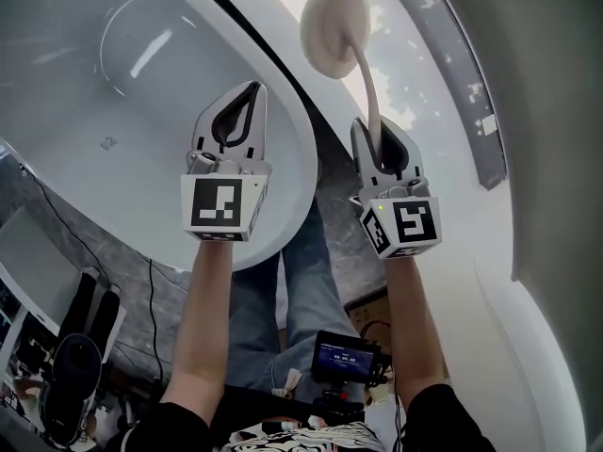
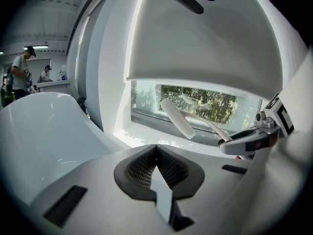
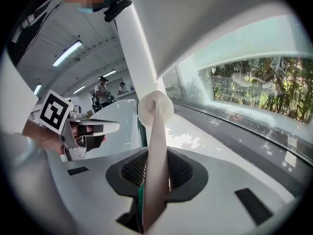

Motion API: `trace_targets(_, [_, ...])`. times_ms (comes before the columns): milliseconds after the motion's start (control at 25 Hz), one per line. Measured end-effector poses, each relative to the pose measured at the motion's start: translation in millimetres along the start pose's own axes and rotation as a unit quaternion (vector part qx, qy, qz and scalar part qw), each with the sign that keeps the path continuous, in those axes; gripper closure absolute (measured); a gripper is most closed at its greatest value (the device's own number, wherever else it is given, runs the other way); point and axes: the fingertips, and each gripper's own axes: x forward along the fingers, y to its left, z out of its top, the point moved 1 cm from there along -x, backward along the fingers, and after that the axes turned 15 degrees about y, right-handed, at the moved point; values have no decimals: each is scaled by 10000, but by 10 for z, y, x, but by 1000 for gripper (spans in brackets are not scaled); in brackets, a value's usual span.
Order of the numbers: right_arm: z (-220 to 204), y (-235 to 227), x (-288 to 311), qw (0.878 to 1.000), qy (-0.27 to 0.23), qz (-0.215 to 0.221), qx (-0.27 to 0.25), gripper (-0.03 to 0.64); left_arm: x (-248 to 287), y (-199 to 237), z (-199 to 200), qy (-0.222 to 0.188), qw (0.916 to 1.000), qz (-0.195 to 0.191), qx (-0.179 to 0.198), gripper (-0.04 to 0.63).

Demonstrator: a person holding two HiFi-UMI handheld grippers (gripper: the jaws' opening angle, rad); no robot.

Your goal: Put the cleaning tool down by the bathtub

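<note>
The cleaning tool has a round cream head on a long, thin, curved handle. My right gripper is shut on the handle's lower end and holds the tool up over the pale ledge beside the white bathtub. In the right gripper view the handle runs up between the pads to the head. My left gripper hovers over the tub's rim with its jaws together and nothing in them. The left gripper view shows the tool off to the right.
A long window with a dark frame runs behind the ledge. Grey marble floor lies between tub and wall. Cables and black gear sit at the lower left. People stand far off.
</note>
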Motion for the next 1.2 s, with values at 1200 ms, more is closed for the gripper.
trace_targets(1200, [-880, -227, 920, 9915, 1010, -284, -773, 511, 472, -133, -636, 626, 9977, -180, -169, 586])
